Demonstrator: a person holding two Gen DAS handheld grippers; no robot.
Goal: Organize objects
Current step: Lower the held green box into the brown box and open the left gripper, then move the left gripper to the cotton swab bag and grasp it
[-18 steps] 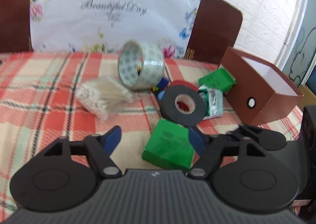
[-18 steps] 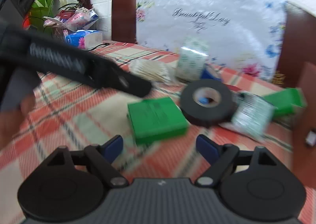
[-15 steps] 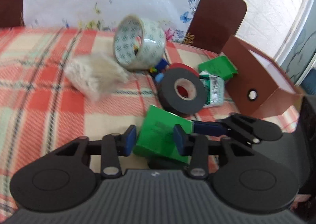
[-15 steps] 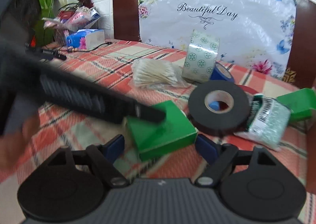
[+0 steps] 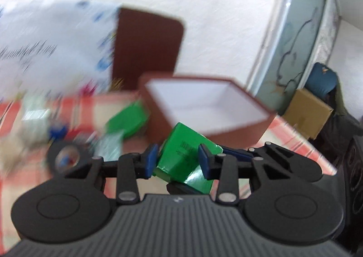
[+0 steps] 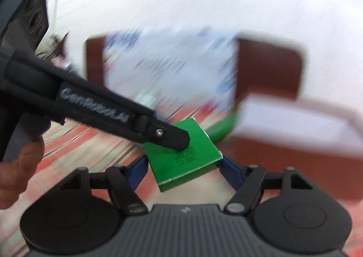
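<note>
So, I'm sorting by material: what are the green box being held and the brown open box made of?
The small green box looks like glossy printed cardboard: sharp folded edges, pale cut edge. The brown open-topped box seems to be matte paperboard with a white lining, though blur leaves this uncertain.

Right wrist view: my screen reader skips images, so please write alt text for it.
Both grippers hold one green box above the checked tablecloth: the right gripper clamps its sides, and the left gripper reaches in from the left. An open brown box sits blurred behind.
</note>
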